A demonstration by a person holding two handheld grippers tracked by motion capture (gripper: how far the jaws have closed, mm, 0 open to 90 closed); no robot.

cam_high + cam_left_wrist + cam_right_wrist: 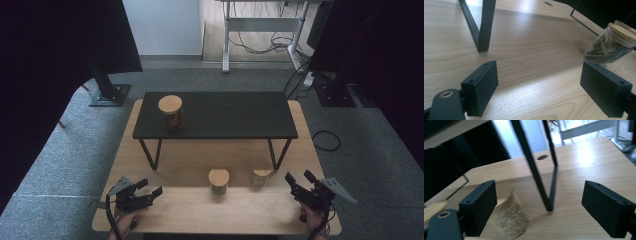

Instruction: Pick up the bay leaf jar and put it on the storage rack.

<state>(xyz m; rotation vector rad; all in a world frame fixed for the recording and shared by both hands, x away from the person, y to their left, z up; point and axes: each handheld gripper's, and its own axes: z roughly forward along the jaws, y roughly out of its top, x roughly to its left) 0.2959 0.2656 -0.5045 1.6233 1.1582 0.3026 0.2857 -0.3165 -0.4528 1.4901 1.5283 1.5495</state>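
Jars point(218, 180) — both grippers open.

Two wood-lidded glass jars, one holding dark leaves point(218, 180) and one pale grain point(260, 178), stand near each other at the front of the light wooden table point(200, 212), with bare tabletop on either flank. Behind them, the low black shelf point(215, 115) on thin metal legs point(150, 154) bridges the table; a third wood-lidded jar point(171, 112) occupies its left end, the rest open.
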